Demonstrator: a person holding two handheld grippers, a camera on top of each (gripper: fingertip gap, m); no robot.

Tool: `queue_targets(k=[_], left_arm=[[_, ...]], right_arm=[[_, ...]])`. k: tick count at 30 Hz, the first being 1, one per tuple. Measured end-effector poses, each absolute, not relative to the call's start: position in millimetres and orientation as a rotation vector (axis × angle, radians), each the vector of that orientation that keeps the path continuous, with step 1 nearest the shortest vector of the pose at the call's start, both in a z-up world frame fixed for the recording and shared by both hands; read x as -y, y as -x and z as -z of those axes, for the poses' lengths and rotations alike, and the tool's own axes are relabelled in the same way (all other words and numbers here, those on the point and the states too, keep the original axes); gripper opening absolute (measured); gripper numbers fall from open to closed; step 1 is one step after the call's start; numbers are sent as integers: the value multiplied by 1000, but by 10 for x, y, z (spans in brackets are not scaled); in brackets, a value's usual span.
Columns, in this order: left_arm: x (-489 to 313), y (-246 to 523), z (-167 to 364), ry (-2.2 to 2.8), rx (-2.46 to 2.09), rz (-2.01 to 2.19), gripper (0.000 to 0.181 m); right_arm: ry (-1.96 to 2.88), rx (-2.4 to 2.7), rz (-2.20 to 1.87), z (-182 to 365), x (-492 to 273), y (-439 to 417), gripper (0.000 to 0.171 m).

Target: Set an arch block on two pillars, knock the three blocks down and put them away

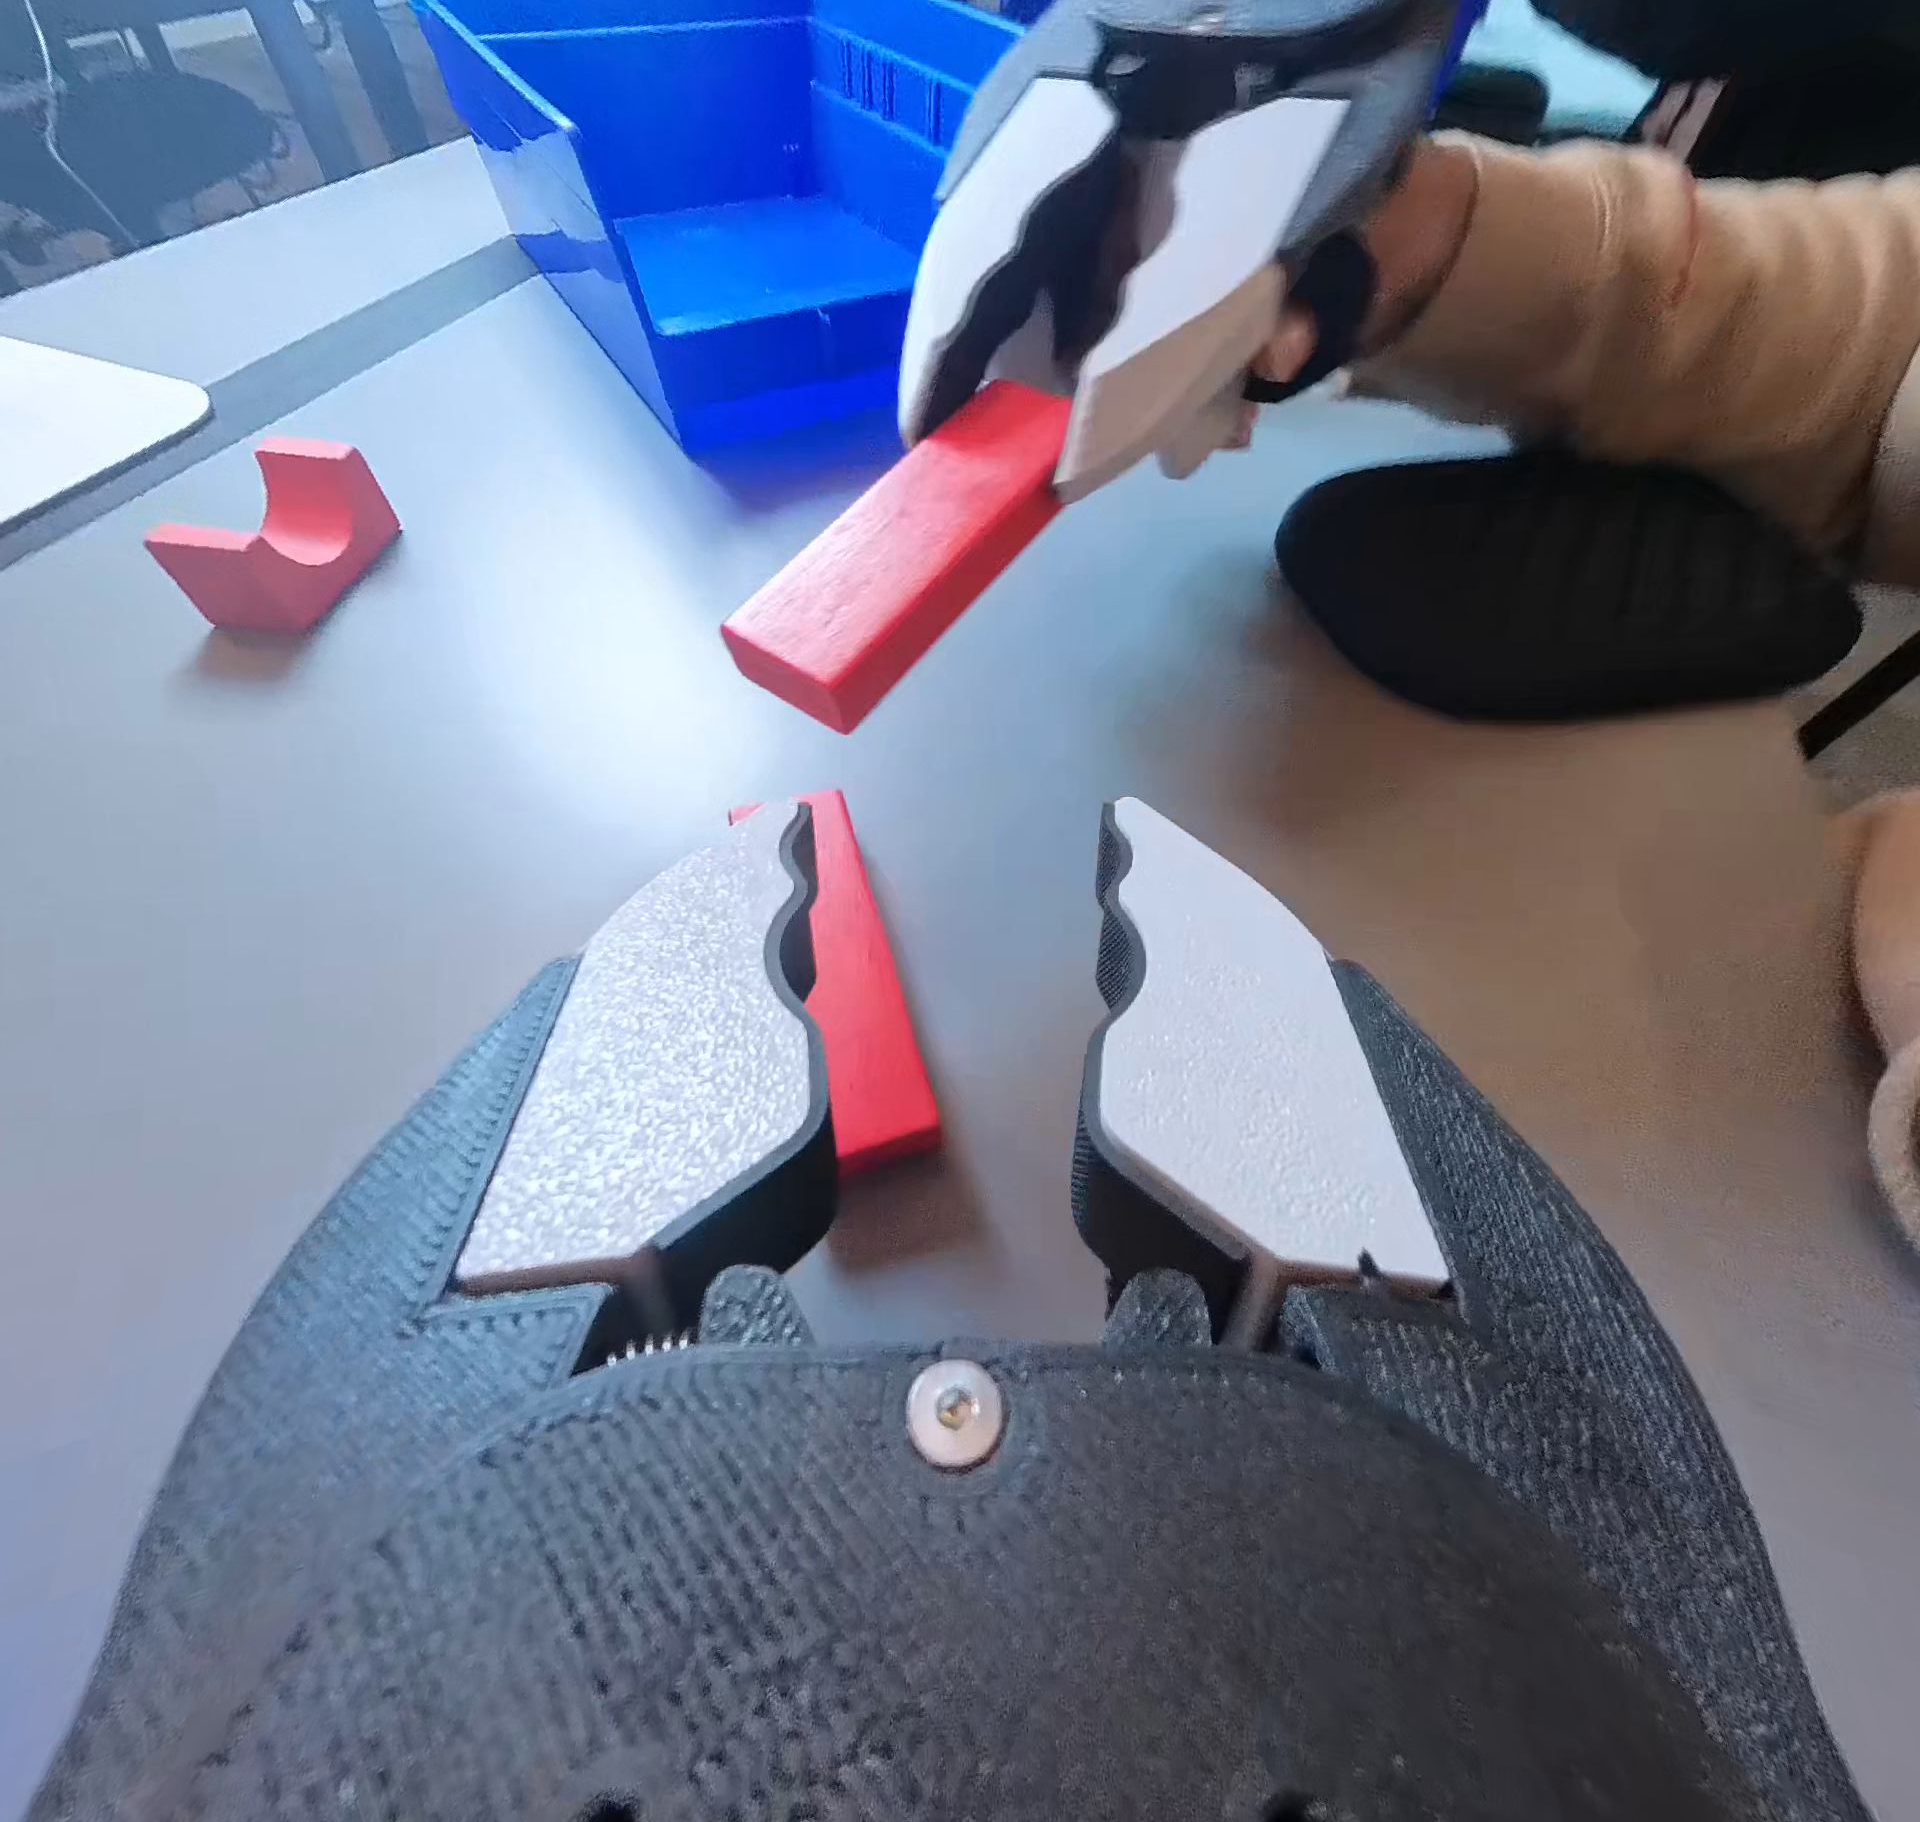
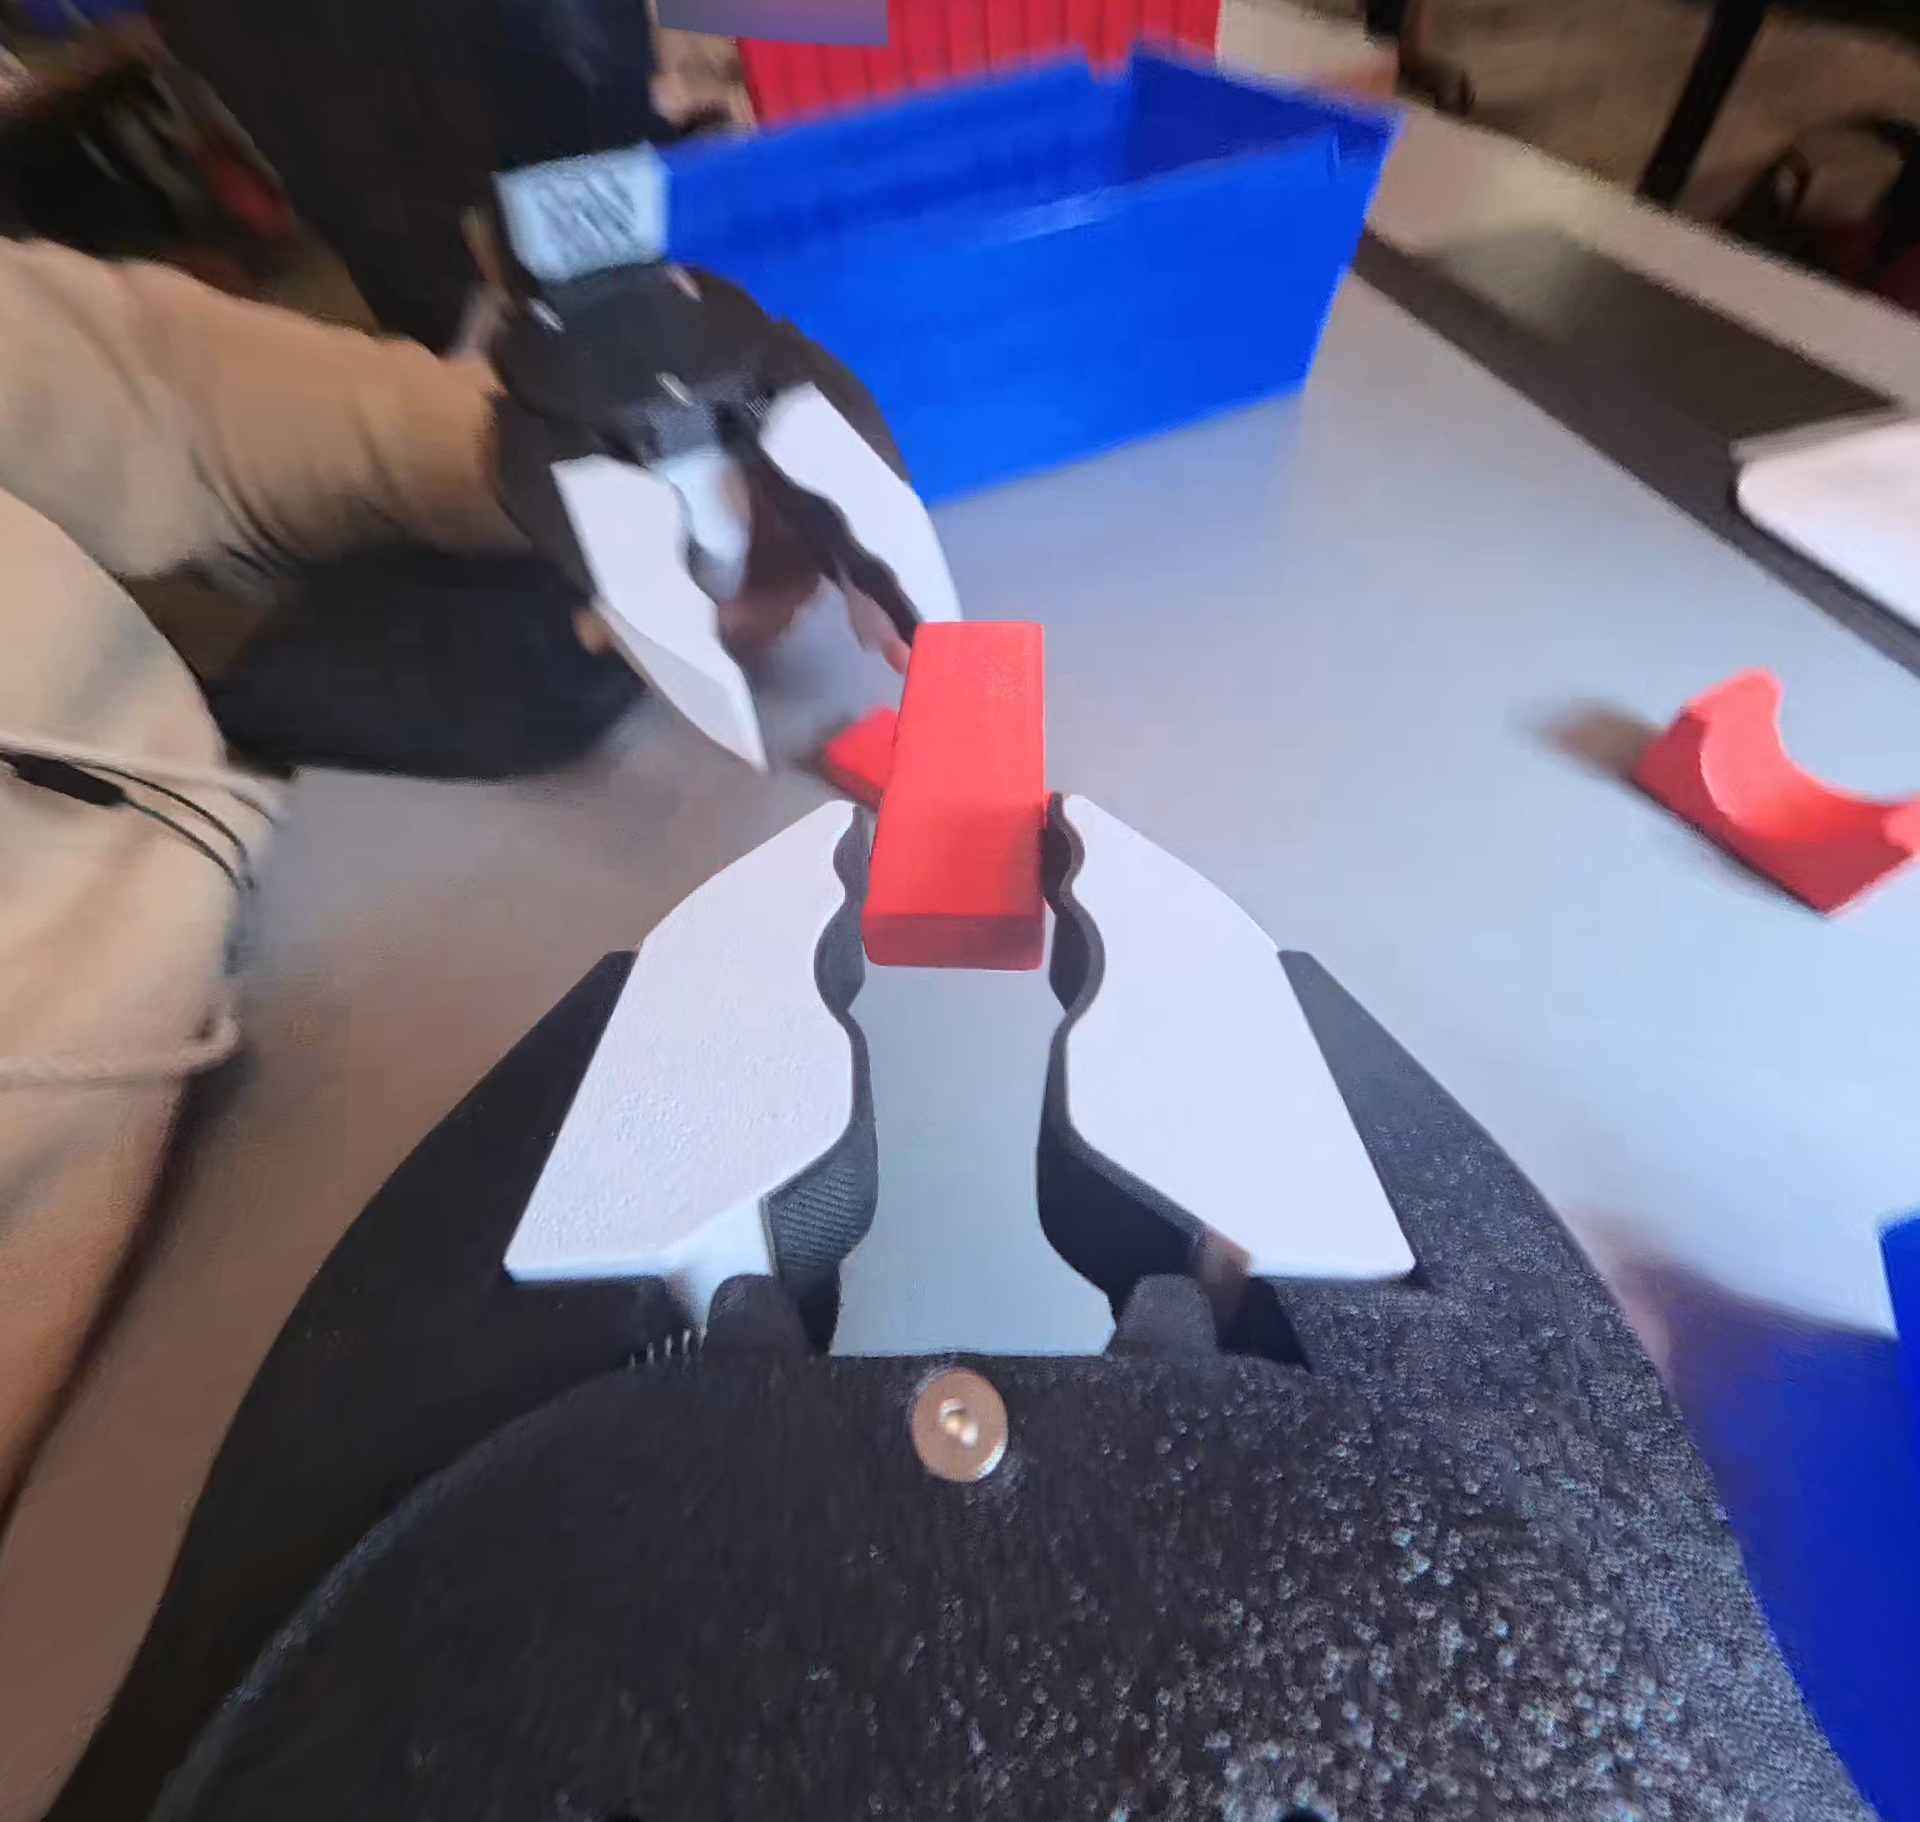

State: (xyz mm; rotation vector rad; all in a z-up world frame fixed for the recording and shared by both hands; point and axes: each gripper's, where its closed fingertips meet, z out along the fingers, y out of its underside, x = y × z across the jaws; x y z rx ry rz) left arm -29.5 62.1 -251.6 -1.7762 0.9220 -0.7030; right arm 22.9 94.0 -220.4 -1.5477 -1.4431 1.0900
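Grey table [image 1: 416, 837] holds three fallen blocks — right tongs [image 2: 956, 816] clamp one long block [image 2: 961, 796], left tongs [image 1: 951, 816] gape over another [image 1: 862, 983], arch [image 1: 275, 546] waits, blue bin [image 1: 727, 245] empty.

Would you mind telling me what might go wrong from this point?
The right gripper pinches only one end of a red pillar block, so the long free end could swing or slip. The left gripper is open, one finger covering part of the second pillar block, and could push it aside.
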Motion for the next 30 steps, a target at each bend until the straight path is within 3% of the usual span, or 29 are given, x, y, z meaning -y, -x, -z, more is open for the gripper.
queue_targets(k=[4,6,8,11,12,15,18,30], left_arm=[[-700,149,2312,1706,-846,900,65],[-639,78,2090,1593,-812,1027,62],[-561,72,1885,1467,-814,1055,49],[-404,71,1811,1378,-882,1035,11],[-394,73,1818,1372,-885,1005,10],[-345,25,1901,1390,-931,967,21],[-341,-20,1999,1440,-950,970,34],[-321,-40,2255,1595,-997,1016,36]], right_arm=[[1334,1350,-1287,1745,-646,-170,32],[1265,1335,-1362,1655,-510,-150,32],[1249,1374,-1339,1744,-435,-100,32],[1278,1444,-1316,1968,-376,-18,32],[1292,1469,-1314,2040,-352,7,32],[1315,1534,-1285,2197,-280,76,32],[1320,1551,-1244,2261,-261,113,6],[1288,1618,-1184,2347,-227,93,9]])
